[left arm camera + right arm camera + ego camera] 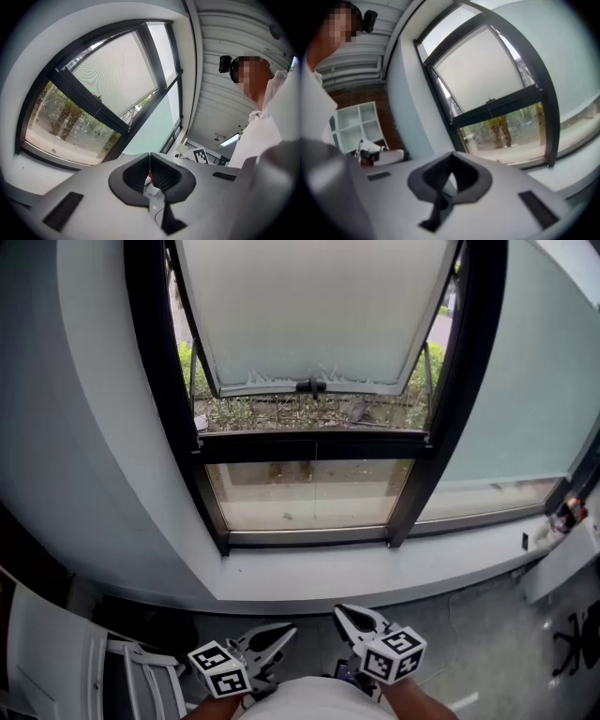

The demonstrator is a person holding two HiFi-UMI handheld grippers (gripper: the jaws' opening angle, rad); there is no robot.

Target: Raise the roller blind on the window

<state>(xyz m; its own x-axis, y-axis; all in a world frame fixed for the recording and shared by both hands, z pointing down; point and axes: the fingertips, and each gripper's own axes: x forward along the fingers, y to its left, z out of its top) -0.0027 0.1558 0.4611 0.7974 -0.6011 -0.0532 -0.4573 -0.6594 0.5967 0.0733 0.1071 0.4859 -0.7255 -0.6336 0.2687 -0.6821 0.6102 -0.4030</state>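
A white roller blind point(314, 306) covers the upper part of the black-framed window point(309, 446). Its bottom bar carries a small dark pull handle point(310, 385), and greenery shows through the glass below it. Both grippers are low and near the person's body, well short of the window. My left gripper point(289, 628) is shut with nothing between its jaws. My right gripper point(340, 613) beside it is shut and empty too. In the left gripper view the blind point(119, 70) lies far beyond the shut left gripper point(149, 157). The right gripper view shows the blind point(480, 72) beyond the shut right gripper point(451, 157).
A white sill point(375, 570) runs under the window. A frosted pane point(525, 381) lies to the right, with small items point(567, 514) at the sill's right end. A white chair point(56, 652) stands at lower left. A white shelf unit point(354, 124) stands behind.
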